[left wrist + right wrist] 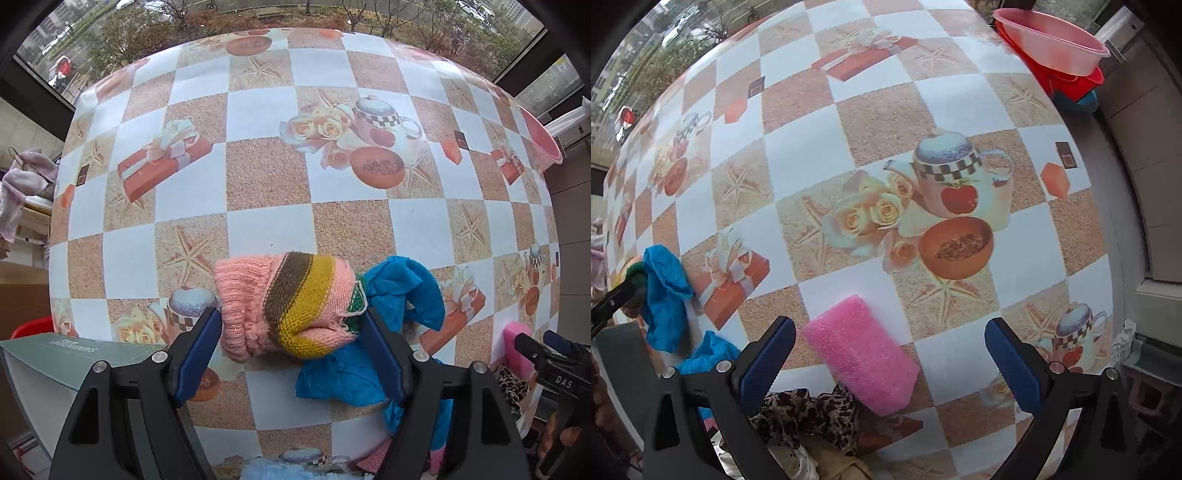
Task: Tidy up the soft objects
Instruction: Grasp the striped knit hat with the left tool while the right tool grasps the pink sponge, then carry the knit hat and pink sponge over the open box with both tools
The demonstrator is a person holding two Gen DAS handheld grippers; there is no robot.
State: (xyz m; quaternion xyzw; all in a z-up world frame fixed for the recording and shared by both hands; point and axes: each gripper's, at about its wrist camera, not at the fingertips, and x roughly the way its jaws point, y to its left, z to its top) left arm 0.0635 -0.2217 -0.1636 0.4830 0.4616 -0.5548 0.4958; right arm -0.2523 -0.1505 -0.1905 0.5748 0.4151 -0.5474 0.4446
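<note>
The left hand-held gripper stands with its two blue-padded fingers on both sides of a pink knitted hat with brown and yellow stripes. The pads seem to touch the hat at its two ends, so the gripper appears to hold it, half closed around the wool. The hat lies at the near edge of the table, which is covered by a checkered cloth with printed teapots, roses and gift boxes. Just beside the hat, on its right, a crumpled bright blue cloth lies partly over the table edge and touches the green end of the hat.

The right hand-held gripper is wide open and holds nothing. Between its fingers, but apart from both pads, a pink foam sponge block lies on the table, turned diagonally. A leopard-print fabric is bunched just below the sponge, touching its near end. At the far right corner of the table a pink plastic basin sits on a red one
</note>
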